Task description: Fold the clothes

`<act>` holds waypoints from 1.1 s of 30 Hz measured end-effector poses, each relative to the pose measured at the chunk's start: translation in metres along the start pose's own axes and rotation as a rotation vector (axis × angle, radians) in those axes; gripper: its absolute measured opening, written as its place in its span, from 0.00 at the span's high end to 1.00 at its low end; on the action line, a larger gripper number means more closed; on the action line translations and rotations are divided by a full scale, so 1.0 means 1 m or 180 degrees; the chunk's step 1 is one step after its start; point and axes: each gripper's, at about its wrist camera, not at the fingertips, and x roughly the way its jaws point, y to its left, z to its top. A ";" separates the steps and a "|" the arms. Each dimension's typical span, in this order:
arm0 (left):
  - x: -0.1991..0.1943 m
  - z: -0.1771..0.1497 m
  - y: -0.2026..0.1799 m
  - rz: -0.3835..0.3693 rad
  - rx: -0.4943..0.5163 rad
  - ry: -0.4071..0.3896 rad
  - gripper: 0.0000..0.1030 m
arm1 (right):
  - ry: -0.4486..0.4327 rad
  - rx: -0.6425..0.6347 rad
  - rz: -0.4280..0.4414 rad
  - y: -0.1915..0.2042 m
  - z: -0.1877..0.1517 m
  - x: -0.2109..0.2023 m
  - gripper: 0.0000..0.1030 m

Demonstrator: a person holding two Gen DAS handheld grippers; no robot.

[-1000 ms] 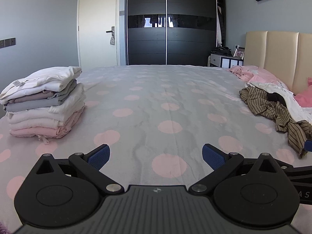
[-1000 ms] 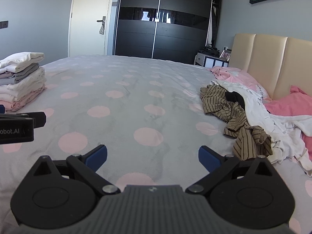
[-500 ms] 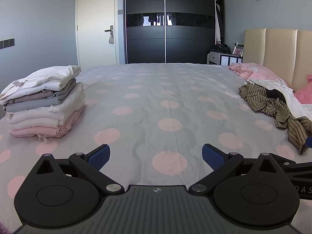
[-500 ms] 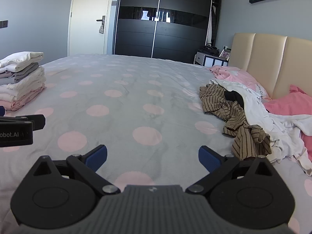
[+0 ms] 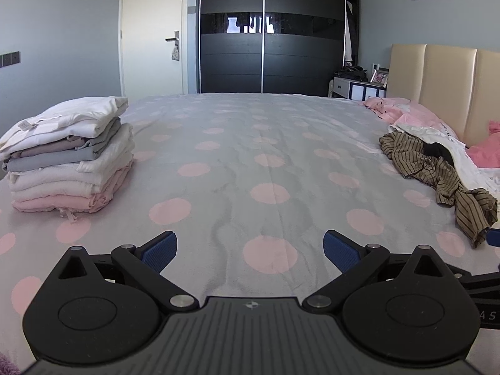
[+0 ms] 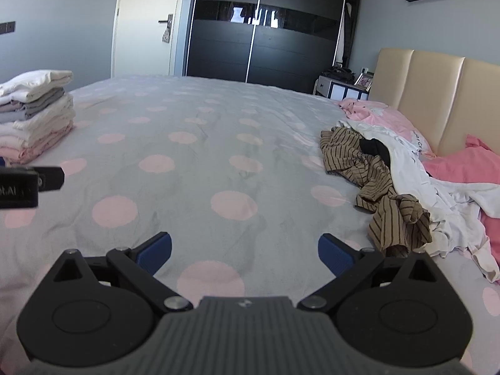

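Grey cotton sheet with pink dots covers the bed (image 5: 268, 143), lightly creased down the middle. At far left sits a squared stack of folded clothes (image 5: 68, 153), white, grey and pink layers. At right a loose heap of unfolded clothes (image 6: 406, 168) lies rumpled by the padded beige headboard (image 6: 437, 93), a brown striped garment (image 6: 372, 181) nearest. Left gripper (image 5: 250, 247) and right gripper (image 6: 244, 249) hover low, ribbed blue fingers (image 6: 154, 251) spread wide, empty.
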 end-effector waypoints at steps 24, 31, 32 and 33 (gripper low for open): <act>0.032 0.080 0.016 -0.0363 0.0369 -0.0160 0.02 | 0.0102 -0.0059 -0.0176 -0.178 0.062 0.049 0.02; 0.071 0.083 0.043 -0.0326 -0.0033 0.0018 0.02 | 0.0202 0.0332 -0.0548 -0.255 0.080 0.109 0.04; 0.077 0.082 0.047 -0.0276 -0.0096 0.0036 0.02 | 0.0240 0.0347 -0.0572 -0.261 0.081 0.119 0.06; 0.082 0.081 0.051 -0.0217 -0.0137 0.0051 0.02 | 0.0289 0.0349 -0.0569 -0.266 0.083 0.130 0.14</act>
